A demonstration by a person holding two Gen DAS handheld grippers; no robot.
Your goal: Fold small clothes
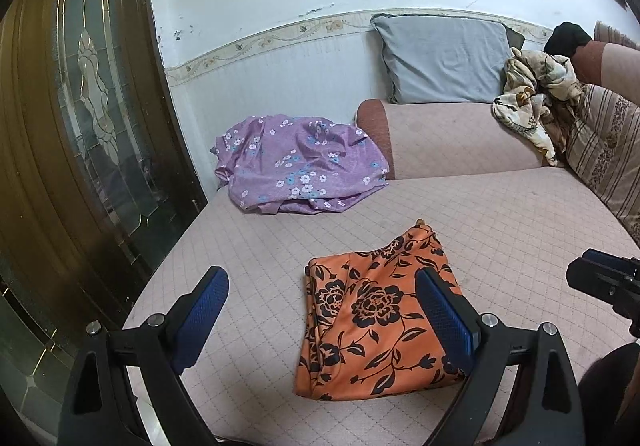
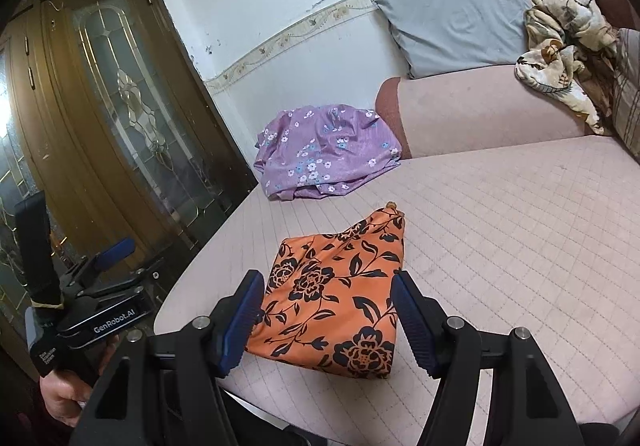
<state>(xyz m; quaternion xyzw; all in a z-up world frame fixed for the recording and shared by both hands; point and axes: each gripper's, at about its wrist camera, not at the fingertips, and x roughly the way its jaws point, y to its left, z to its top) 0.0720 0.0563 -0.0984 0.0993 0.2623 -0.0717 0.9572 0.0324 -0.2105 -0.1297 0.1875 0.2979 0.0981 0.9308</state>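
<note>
The left hand-held gripper (image 1: 322, 310) and the right hand-held gripper (image 2: 328, 316) both hover with fingers spread wide, holding nothing. The folded orange floral garment (image 2: 336, 294) lies on the bed (image 2: 500, 230), near its front edge.

My left wrist view looks forward over left claw (image 1: 322, 310), low, near bed edge. Right wrist view likewise over right claw (image 2: 328, 310). Both share orange cloth (image 1: 376, 322) ahead.
</note>
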